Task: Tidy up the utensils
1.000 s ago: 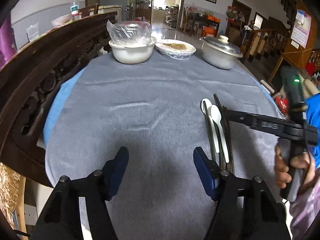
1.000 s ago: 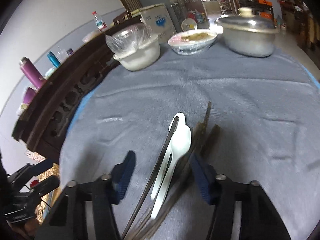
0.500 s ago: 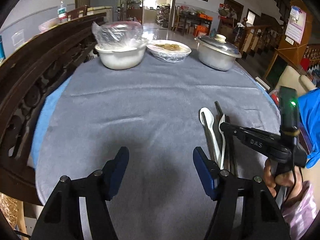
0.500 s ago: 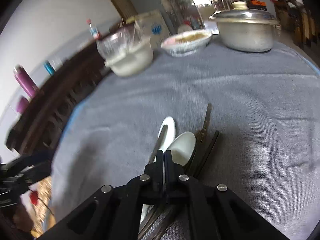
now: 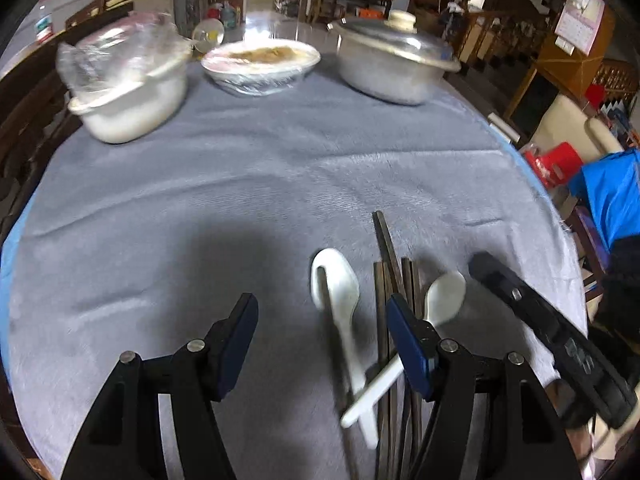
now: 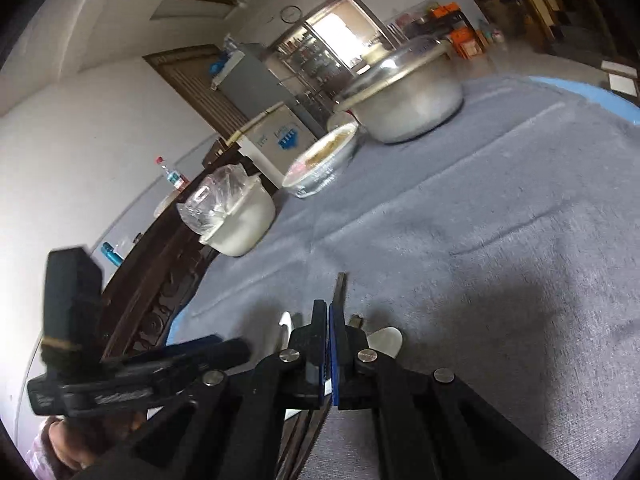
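Matt grey napped cloth (image 5: 248, 184) covers the table; glossy white plastic spoons (image 5: 340, 292) lie beside dark wooden chopsticks (image 5: 386, 240); the dull metal lidded pot (image 5: 392, 64) gleams softly.

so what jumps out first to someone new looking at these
The near-edge tangle: two white spoons and dark chopsticks on the grey cloth, beside the open left tool. The right tool is shut. Far side: lidded metal pot and two wrapped bowls.
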A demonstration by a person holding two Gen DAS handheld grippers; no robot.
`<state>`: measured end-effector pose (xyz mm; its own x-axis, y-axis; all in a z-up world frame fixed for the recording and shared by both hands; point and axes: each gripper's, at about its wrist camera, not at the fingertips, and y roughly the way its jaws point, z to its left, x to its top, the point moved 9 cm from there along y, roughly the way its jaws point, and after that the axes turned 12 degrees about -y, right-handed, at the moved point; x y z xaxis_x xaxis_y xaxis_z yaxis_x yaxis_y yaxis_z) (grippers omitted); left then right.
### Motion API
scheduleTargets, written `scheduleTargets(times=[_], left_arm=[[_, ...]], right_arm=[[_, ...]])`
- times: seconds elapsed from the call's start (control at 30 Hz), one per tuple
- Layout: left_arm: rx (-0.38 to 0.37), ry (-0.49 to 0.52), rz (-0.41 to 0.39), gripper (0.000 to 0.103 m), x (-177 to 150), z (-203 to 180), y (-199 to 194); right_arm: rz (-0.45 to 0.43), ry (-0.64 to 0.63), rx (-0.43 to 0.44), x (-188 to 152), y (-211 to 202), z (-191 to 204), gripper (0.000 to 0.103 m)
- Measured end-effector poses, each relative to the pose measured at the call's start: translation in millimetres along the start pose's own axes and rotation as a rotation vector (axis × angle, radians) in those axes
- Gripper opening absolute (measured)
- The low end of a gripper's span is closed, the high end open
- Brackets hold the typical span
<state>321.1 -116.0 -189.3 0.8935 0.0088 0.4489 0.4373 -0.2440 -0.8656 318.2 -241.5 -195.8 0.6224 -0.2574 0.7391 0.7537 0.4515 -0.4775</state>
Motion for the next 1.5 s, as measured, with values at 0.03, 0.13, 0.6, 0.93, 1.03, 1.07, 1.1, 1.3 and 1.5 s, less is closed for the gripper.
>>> scheduleTargets(times=[0.03,0.13,0.6,0.93,1.03,1.07,1.1,1.3,1.5], left_arm=[[0.008,0.004,0.016,0.068,3,-4,8],[0.023,-0.001,0.032,0.068,7,-7,22],[-0.105,-0.03,-0.01,0.032,14,-8,19],[-0.218,-0.073,-0.188,0.032,37,-10,-61],[-0.243,-0.078,-0.258,0.032,41,-9,-87],[-0.246,-0.077,-0.272,0.032,42,-9,-91],[-0.251,-0.077,-0.299,0.032,43,-8,-100],[-0.279,-0.095,-0.386,0.032,43,0,-136],[-0.256,-0.097,-0.399,0.032,20,10,-144]], right_arm=[[0.007,0.008,-0.008,0,0,-2,0.004],[0.003,0.085,-0.001,-1,-6,-18,0.006],[0.191,0.198,0.099,-33,26,-20,0.015],[0.125,0.108,0.075,-22,21,-11,0.002],[0.154,0.16,0.065,-25,23,-18,0.006],[0.161,0.181,0.057,-25,24,-22,0.008],[0.162,0.194,0.048,-25,23,-25,0.022],[0.119,0.068,-0.012,-18,17,-11,0.066],[0.173,-0.082,-0.059,-25,31,9,0.041]])
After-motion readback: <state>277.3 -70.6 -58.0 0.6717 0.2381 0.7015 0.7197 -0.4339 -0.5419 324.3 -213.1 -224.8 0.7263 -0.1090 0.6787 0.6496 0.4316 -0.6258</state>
